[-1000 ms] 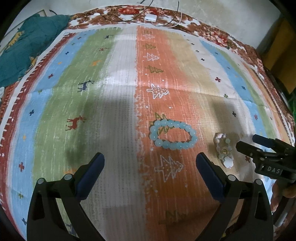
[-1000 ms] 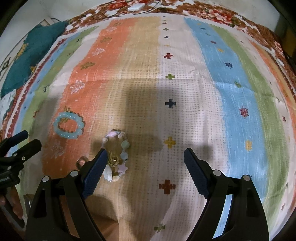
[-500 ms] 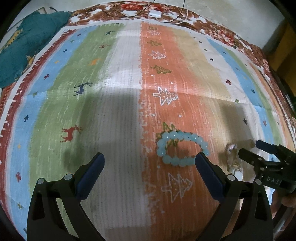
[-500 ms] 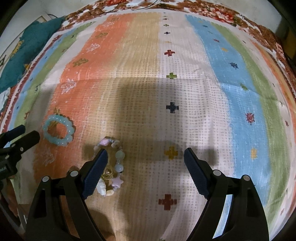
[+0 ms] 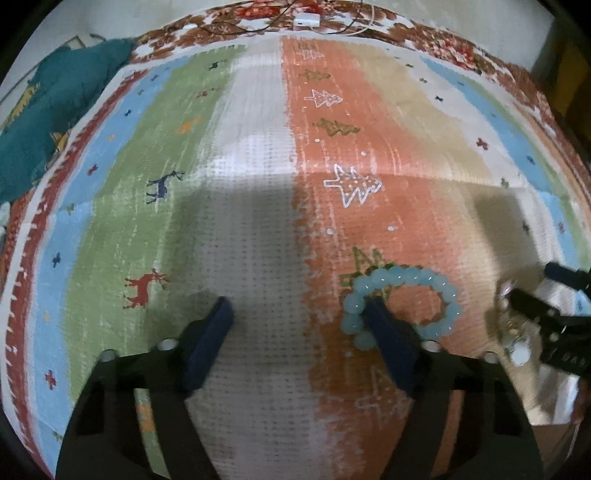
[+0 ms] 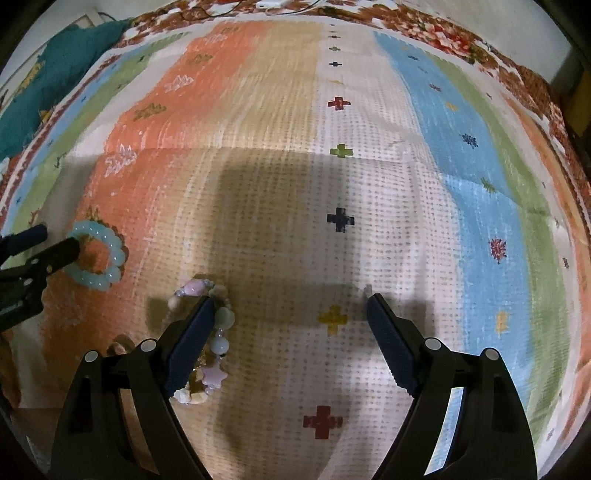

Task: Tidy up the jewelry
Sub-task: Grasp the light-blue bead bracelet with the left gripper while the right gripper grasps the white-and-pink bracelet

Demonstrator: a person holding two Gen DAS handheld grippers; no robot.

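A light blue bead bracelet (image 5: 406, 299) lies on the striped cloth (image 5: 258, 221). My left gripper (image 5: 299, 314) is open; its right finger sits inside the ring of the blue bracelet. The bracelet also shows in the right wrist view (image 6: 99, 258), with the left gripper's tips (image 6: 40, 247) at its left side. A pastel charm bracelet (image 6: 218, 332) with star and shell beads lies by my right gripper (image 6: 288, 306), which is open; its left finger overlaps that bracelet. The charm bracelet shows partly in the left wrist view (image 5: 515, 332), behind the right gripper's tips (image 5: 535, 299).
A teal cloth (image 5: 48, 122) is bunched at the far left corner. A white charger with cables (image 5: 308, 18) lies at the far edge of the cloth. A small ring-like item (image 6: 120, 343) lies left of the right gripper.
Both grippers have moved forward and down toward the bracelets. The left gripper's right finger is now inside the blue bracelet; the right gripper's left finger now overlaps the charm bracelet.
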